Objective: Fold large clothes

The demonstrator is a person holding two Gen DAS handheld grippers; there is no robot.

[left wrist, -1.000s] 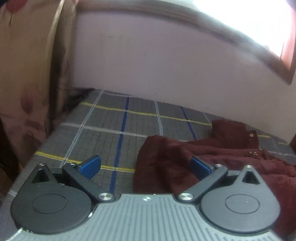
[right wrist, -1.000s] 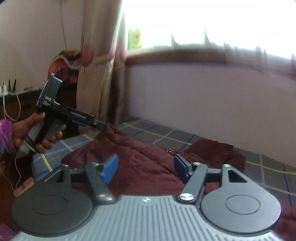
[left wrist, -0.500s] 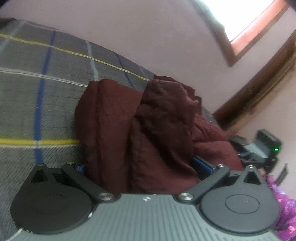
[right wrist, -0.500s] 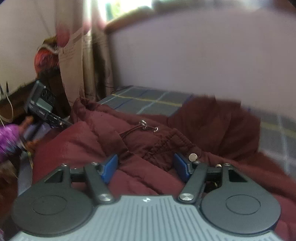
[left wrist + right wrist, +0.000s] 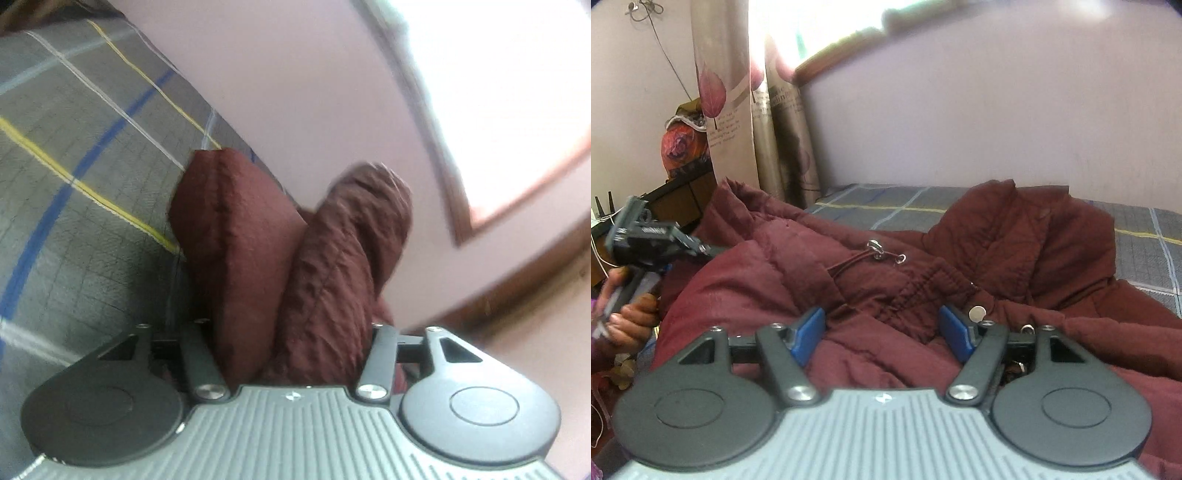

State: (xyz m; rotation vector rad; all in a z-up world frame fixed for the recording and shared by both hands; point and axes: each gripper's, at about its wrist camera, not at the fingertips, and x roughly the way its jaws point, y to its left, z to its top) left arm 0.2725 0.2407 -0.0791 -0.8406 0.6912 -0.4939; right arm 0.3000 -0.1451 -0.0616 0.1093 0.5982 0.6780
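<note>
Left tool [image 5: 291, 328]: clamped on a thick bunch of the maroon jacket [image 5: 295, 266]. Fabric fills the whole gap between its arms and hides the blue pads. Two padded folds rise from the grip toward 12 o'clock, off the bed [image 5: 74, 166]. Left wrist view is steeply tilted; checked grey bedsheet with yellow and blue lines runs at 9 to 11 o'clock, pink wall [image 5: 295, 74] behind, window [image 5: 517, 92] at 2 o'clock.

Right tool [image 5: 882, 334]: fingers apart, both blue pads [image 5: 809, 334] visible, low over the jacket. Whether the pads touch the fabric I cannot tell.

In the right wrist view the jacket lies rumpled across the bed, hood [image 5: 1015, 236] bunched at 1 o'clock, drawstring and metal zipper pull [image 5: 873, 245] near centre, a silver snap [image 5: 977, 314] just beside the right pad. At 9 o'clock the person's hand [image 5: 626, 317] grips the left tool's handle, with jacket edge lifted at its tip. Leaf-print curtain [image 5: 738, 92] at 11 o'clock.
</note>
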